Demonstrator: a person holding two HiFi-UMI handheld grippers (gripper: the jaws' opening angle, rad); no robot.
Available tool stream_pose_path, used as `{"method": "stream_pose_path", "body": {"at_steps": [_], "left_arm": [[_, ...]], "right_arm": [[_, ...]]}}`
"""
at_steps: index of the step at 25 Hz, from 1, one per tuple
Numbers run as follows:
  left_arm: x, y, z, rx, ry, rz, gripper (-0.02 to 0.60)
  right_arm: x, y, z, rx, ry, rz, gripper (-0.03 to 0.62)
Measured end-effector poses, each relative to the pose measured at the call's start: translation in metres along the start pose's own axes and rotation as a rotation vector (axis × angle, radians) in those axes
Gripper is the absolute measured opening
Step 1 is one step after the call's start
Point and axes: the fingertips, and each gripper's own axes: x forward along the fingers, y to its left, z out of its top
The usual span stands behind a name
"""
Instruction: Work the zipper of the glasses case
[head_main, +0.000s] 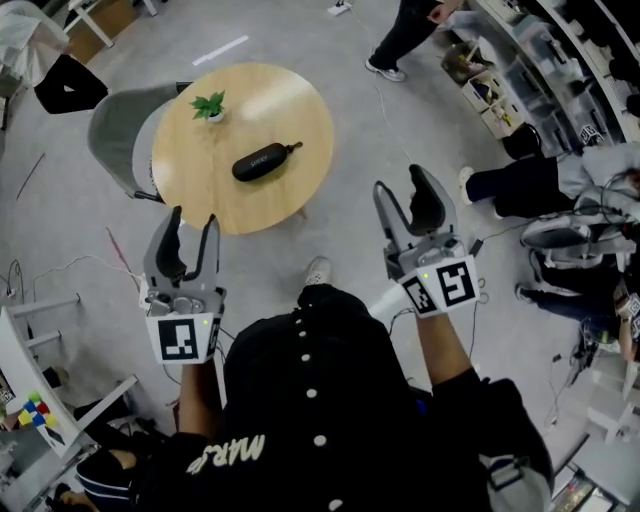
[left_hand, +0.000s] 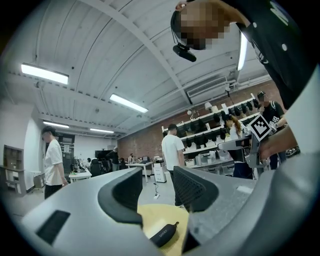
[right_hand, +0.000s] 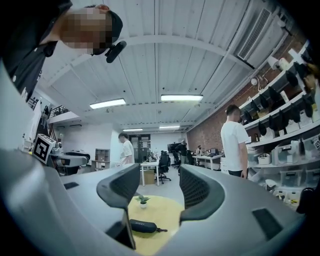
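Lying near the middle of the round table (head_main: 290, 110), the black case (head_main: 265, 161) sits apart from a small potted plant (head_main: 210, 105). Left gripper (head_main: 195, 220) and right gripper (head_main: 400, 183) are both held short of the table's near edge, clear of the case. Both sets of fingers stand wide apart, with nothing gripped between them.

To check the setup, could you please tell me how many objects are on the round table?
2: a black glasses case near the middle of the table, and a small potted plant toward its far-left edge.
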Motion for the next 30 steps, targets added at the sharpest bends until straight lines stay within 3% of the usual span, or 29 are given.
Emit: {"method": "stream_pose_path", "body": {"at_steps": [4,9,16,30], "left_arm": [[0.019,-0.009,0.007,0.004,-0.025,-0.017,0.183],[0.037,-0.014,0.0,0.021,0.006,-0.023,0.183],[0.049,0.008,-0.02,0.02,0.023,-0.044,0.183],[0.113,0.088,-0.038,0.069,-0.023,-0.222,0.183]], "right_arm": [[0.018,-0.018,-0.004,0.011,0.006,0.035,0.236],[0.039,-0.033,-0.014,0.028,0.018,0.074,0.236],[0.071,-0.028,-0.034,0.037,0.047,0.084,0.235],[0.146,-0.012,-0.028,-0.015,0.052,-0.055,0.233]]}}
